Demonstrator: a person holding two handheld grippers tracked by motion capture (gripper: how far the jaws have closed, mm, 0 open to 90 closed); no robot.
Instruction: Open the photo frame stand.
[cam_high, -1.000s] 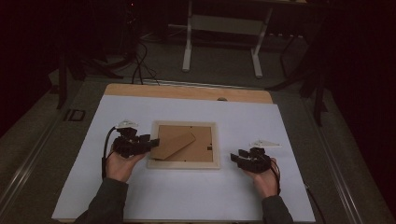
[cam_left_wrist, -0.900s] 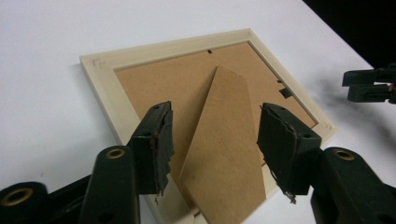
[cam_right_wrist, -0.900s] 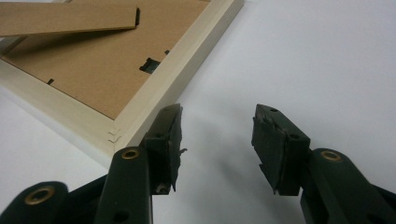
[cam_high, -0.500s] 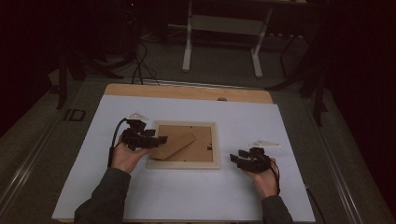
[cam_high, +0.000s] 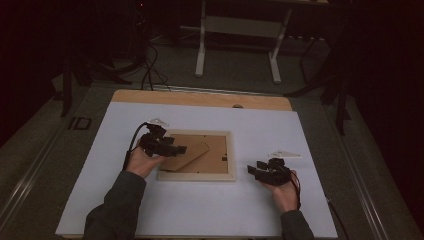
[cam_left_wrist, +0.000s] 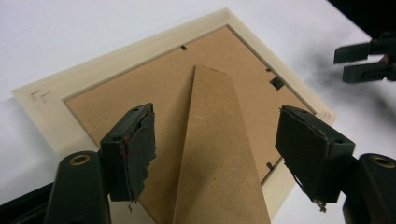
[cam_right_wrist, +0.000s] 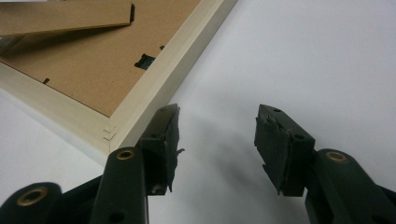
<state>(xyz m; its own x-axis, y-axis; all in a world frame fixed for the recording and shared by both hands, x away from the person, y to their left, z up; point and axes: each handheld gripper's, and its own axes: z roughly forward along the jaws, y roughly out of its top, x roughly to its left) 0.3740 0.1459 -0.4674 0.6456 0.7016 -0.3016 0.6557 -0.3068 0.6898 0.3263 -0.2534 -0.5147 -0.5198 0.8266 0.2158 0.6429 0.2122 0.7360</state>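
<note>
A pale wooden picture frame (cam_high: 197, 175) lies face down on the white table top, its brown backing board up. A brown cardboard stand (cam_high: 189, 154) rises at a slant from the backing. My left gripper (cam_high: 178, 149) hovers over the frame's left part. Its jaws have just been opening and are open, with the stand (cam_left_wrist: 215, 158) between them and untouched by the pads. My right gripper (cam_high: 251, 172) is open above bare table just right of the frame's near right corner (cam_right_wrist: 109, 133). From the left gripper (cam_left_wrist: 217, 116), the right gripper (cam_left_wrist: 364, 58) shows beyond the frame (cam_left_wrist: 116, 60).
The white top (cam_high: 200, 215) ends in a wooden strip (cam_high: 200, 99) at the far edge, with a small knob (cam_high: 238, 106) on it. Beyond the table, a light metal stand (cam_high: 237, 30) and cables (cam_high: 150, 65) lie on the dark floor.
My left gripper has moved from beside the frame's left edge to over the backing board, and its jaws have spread. The right hand has stayed put.
</note>
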